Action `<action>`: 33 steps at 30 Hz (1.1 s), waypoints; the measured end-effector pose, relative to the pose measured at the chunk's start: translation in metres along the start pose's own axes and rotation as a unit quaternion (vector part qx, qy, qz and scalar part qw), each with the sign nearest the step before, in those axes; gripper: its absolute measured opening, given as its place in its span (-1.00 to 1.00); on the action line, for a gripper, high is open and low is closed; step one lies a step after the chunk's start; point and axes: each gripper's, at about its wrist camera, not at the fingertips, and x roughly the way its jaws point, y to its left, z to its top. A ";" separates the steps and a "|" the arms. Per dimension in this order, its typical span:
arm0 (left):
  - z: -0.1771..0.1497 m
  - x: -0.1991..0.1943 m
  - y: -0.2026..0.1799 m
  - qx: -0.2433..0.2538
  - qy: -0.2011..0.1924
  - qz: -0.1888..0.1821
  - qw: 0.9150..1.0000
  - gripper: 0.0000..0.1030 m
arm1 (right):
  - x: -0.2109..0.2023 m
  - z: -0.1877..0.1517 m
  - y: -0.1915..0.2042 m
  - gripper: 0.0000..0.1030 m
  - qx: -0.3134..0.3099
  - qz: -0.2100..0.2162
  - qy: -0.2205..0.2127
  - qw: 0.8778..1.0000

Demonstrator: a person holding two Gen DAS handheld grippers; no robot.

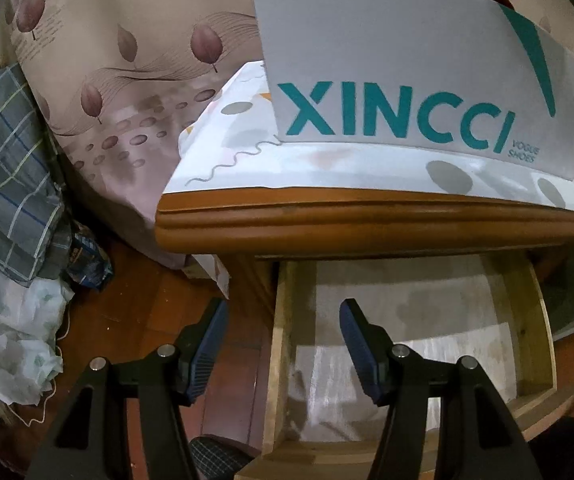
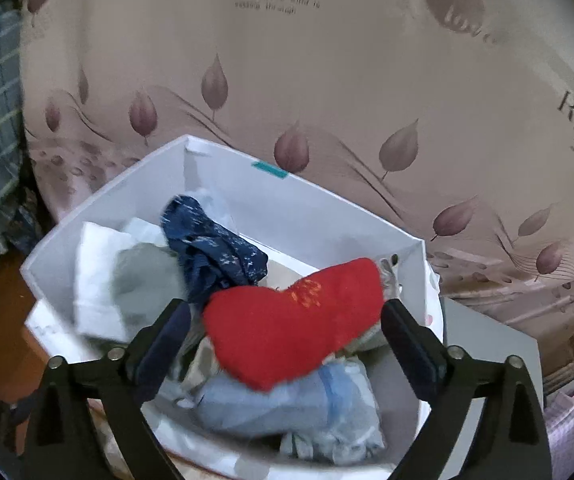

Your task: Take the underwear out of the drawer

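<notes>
Two grippers are in our hands. Our right gripper [image 2: 286, 322] stands wide open over the white box [image 2: 223, 164], and the red underwear [image 2: 287, 328] lies on the heap of clothes between its fingers, touched by neither pad. Our left gripper [image 1: 283, 342] is half open with nothing in it, one finger over the pulled-out drawer [image 1: 527, 300], the other over the floor [image 1: 147, 300].
</notes>
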 end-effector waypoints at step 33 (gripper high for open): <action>-0.047 0.004 -0.049 0.027 0.031 0.006 0.999 0.16 | 0.039 -0.278 0.019 0.98 0.134 0.059 0.106 0.984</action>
